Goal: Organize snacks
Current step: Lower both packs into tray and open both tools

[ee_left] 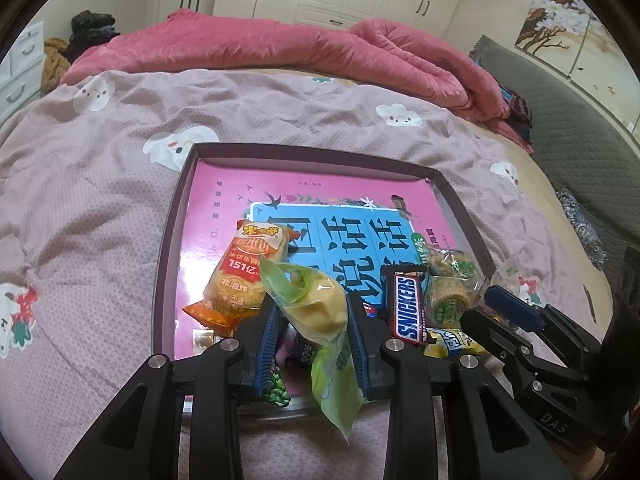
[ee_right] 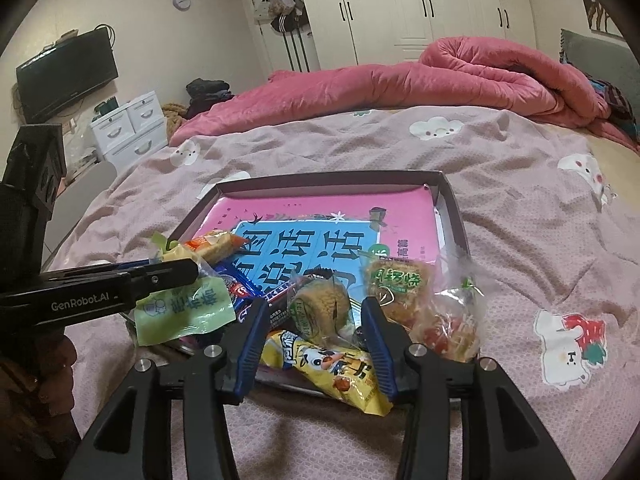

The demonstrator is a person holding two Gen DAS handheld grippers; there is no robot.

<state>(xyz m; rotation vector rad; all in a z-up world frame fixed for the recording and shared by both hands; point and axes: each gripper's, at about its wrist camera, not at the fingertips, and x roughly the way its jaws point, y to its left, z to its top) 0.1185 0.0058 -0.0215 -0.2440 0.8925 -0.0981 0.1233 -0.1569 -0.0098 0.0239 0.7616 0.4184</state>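
1. Left wrist view: the left gripper [ee_left: 310, 320] has its two blue ribbed pads squeezed on a clear bag with a green top and a yellow cake inside [ee_left: 320, 304]. The bag's green end hangs down past the pads.
2. Under it sits a shallow dark cardboard box [ee_left: 176, 208] with a pink and blue picture sheet [ee_left: 224, 200] lying flat inside. The box rests on a pink bed cover with white cloud pictures [ee_left: 100, 184].
3. An orange rice cracker pack [ee_left: 236, 276] lies in the box, just left of the held bag. A brown Snickers bar [ee_left: 408, 308] lies to the right, beside round green-labelled cakes in clear wrap [ee_left: 448, 296].
4. The right gripper [ee_left: 516, 312] shows at the right edge, over the box's near corner.
5. Right wrist view: the right gripper [ee_right: 316, 340] has its pads partly apart and is holding nothing. A yellow snack pack with a cartoon cow [ee_right: 332, 368] lies between and below them, and a round cake [ee_right: 320, 308] sits just behind. It is hard to see if the pads touch either one.
6. The left gripper reaches in from the left with the green-topped bag [ee_right: 184, 308].
7. A clear bag with red and yellow bits [ee_right: 452, 328] lies at the box's right edge.
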